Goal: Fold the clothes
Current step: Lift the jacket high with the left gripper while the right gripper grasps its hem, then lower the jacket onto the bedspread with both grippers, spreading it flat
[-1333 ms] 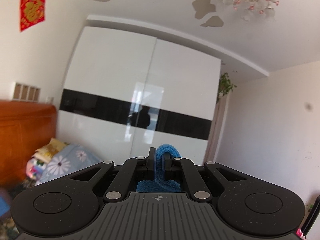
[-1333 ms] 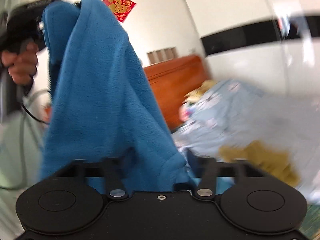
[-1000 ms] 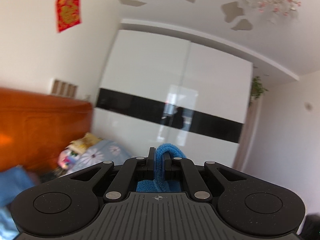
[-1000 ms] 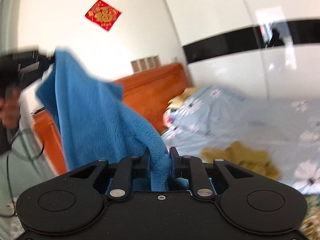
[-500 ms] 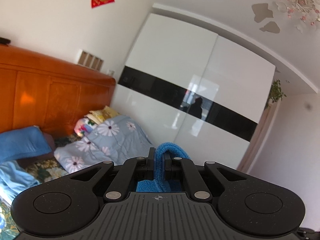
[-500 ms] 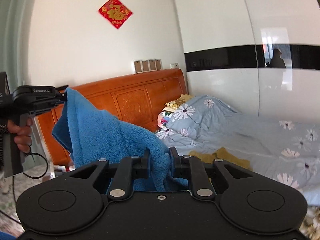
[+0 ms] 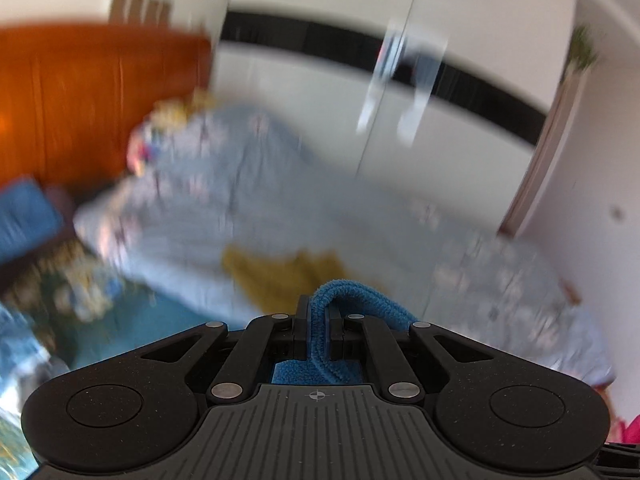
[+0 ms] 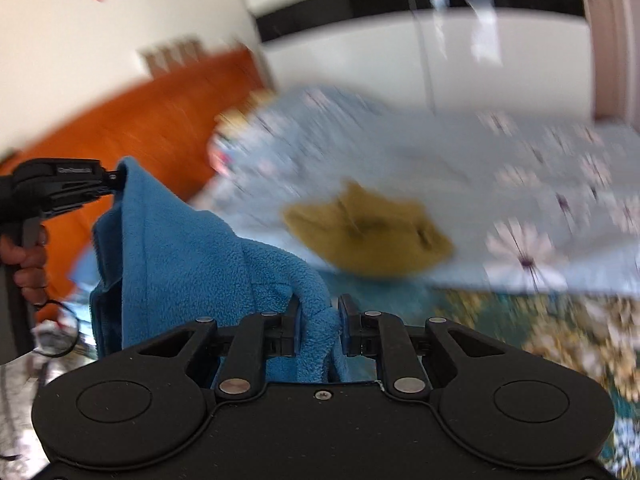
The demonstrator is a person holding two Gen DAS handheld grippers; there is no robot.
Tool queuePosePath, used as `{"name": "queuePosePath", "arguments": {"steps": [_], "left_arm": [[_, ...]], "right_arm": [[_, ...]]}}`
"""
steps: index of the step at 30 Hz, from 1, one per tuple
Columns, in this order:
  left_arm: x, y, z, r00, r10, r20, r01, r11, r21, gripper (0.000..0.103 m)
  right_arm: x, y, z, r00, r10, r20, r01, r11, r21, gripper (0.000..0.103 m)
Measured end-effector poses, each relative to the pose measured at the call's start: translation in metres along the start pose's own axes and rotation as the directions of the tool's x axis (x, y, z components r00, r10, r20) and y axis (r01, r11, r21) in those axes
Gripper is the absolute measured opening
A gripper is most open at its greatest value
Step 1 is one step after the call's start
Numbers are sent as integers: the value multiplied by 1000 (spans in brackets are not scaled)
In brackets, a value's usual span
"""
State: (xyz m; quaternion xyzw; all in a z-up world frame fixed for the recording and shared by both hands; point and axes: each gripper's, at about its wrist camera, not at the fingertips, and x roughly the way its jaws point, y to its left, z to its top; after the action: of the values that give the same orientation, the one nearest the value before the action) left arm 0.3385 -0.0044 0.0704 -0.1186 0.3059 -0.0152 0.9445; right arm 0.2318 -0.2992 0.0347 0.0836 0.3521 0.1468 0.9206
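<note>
Got this blue fleece [image 8: 180, 248] hanging in the air between my two grippers, over the bed [image 8: 500, 168]. Left gripper [image 7: 318, 334] and right gripper [image 8: 318, 330] both clamped on bunched edges. It's soft, floppy, light, probably stretchy, so corners feel like the best grab spots.

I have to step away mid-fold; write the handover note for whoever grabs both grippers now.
Left gripper: shut on an edge of the blue fleece garment.
Right gripper: shut on another part of the same garment.
The fleece hangs between the two grippers, above the bed's floral quilt. A mustard-yellow garment lies crumpled on the quilt.
Done: fleece picked up and held at two points.
Left: lay it flat on the bed and fold it; the yellow one looks unfolded too.
</note>
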Motion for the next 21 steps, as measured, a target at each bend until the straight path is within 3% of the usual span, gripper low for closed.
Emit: {"name": "queuePosePath", "arguments": {"steps": [4, 7, 12, 16, 17, 19, 20, 21], "left_arm": [[105, 5, -31, 988, 25, -152, -18, 999, 48, 4], [173, 7, -44, 961, 36, -273, -25, 999, 43, 4], [246, -1, -50, 942, 13, -335, 19, 996, 91, 4], [283, -9, -58, 917, -24, -399, 66, 994, 91, 5], [287, -10, -62, 912, -30, -410, 79, 991, 103, 8], [290, -9, -69, 908, -37, -417, 99, 987, 129, 30], [287, -5, -73, 909, -42, -414, 109, 984, 139, 47], [285, -2, -76, 909, -51, -413, 122, 982, 146, 49]], "right_arm": [[90, -36, -4, 986, -110, -122, 119, 990, 71, 17], [149, -59, 0, 963, -177, -203, 200, 975, 99, 17], [213, -89, 13, 926, -254, -278, 290, 952, 97, 17], [256, -109, 15, 891, -298, -344, 341, 937, 70, 17], [264, -114, 12, 883, -303, -359, 350, 934, 73, 18], [276, -121, 9, 870, -314, -380, 362, 930, 61, 19], [282, -123, 7, 863, -322, -389, 368, 929, 48, 20], [287, -126, 7, 856, -329, -399, 373, 927, 37, 22]]}}
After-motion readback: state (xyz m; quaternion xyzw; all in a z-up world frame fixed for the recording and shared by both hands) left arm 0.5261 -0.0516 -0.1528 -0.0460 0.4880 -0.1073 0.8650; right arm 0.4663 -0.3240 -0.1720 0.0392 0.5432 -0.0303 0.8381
